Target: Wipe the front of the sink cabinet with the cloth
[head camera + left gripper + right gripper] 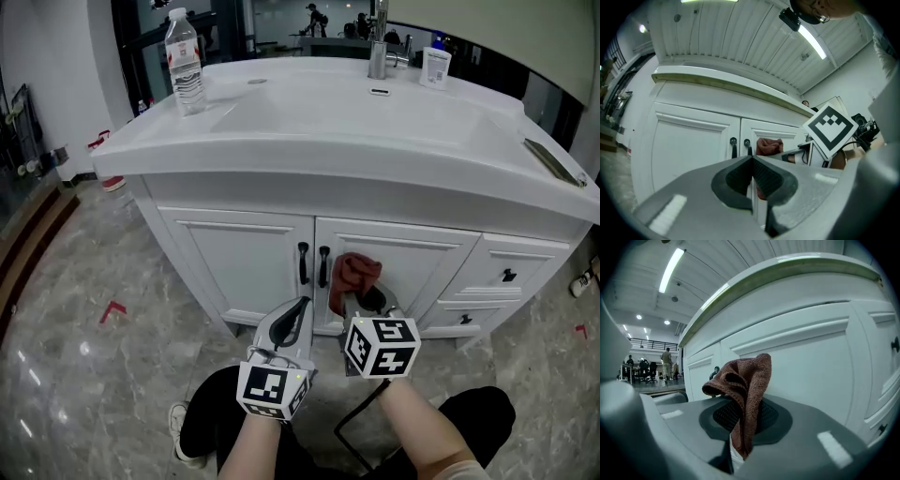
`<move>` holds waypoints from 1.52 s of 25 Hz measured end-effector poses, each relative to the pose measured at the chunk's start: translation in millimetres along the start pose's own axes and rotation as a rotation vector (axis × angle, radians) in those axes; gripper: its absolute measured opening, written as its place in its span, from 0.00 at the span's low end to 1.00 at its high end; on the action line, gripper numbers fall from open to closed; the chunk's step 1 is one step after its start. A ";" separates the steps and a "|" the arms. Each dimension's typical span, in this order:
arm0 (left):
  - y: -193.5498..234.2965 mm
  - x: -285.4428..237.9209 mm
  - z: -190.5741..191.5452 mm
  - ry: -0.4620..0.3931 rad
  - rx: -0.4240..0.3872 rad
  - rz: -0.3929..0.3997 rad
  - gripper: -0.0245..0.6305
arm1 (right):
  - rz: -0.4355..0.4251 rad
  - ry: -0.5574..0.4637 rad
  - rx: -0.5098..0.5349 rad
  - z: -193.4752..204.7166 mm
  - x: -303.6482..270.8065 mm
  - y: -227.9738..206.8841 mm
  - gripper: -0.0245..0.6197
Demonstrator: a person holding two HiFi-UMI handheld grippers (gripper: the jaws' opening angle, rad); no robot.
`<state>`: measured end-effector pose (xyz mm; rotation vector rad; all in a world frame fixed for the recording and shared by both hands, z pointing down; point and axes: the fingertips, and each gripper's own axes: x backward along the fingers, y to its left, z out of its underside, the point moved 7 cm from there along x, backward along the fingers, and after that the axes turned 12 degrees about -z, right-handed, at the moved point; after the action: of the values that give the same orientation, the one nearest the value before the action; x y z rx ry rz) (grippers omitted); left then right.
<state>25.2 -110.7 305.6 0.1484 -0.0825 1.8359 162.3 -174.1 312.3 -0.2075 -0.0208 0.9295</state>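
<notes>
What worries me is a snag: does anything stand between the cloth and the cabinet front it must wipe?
Nothing visible does. The reddish-brown terry cloth, clamped in the right tool, faces bare panel of the white cabinet door. The two black door handles lie just left of it, not between.

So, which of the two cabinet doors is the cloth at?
The door next to the drawers: the cloth in the right gripper is in front of its panel, not the other door.

Grey left gripper (pixel 301 306), grey right gripper (pixel 364 302), black-and-white marker cubes (pixel 380 345), black cable (pixel 352 417), dark trousers (pixel 202 417)
</notes>
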 end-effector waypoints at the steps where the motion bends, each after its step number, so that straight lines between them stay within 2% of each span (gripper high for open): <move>1: 5.5 1.6 0.8 0.000 0.000 -0.008 0.04 | -0.006 0.006 0.005 2.3 -6.7 3.5 0.16; 6: 32.7 7.1 8.0 0.014 0.008 -0.047 0.04 | -0.016 0.014 0.052 8.6 -24.9 13.0 0.16; 10: 39.8 4.2 8.7 0.015 0.029 -0.041 0.04 | -0.029 0.013 0.055 8.1 -25.8 14.3 0.17; 19: -9.4 -11.0 17.3 0.030 0.006 0.057 0.04 | 0.036 -0.007 0.039 1.5 4.1 -22.7 0.17; 24: -37.3 -20.0 25.2 0.041 0.028 0.099 0.04 | 0.100 -0.017 0.017 -3.1 31.5 -51.5 0.17; 28: -60.1 -27.3 27.0 0.043 0.035 0.136 0.04 | 0.168 -0.012 0.052 -9.2 57.9 -77.4 0.17; 38: -97.8 -33.7 40.0 0.069 0.067 0.172 0.04 | 0.263 -0.023 0.013 -9.3 105.3 -121.0 0.17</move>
<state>130.6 -122.1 338.2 0.1277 0.0152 2.0151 322.3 -161.9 318.3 -0.1903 -0.0082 1.1942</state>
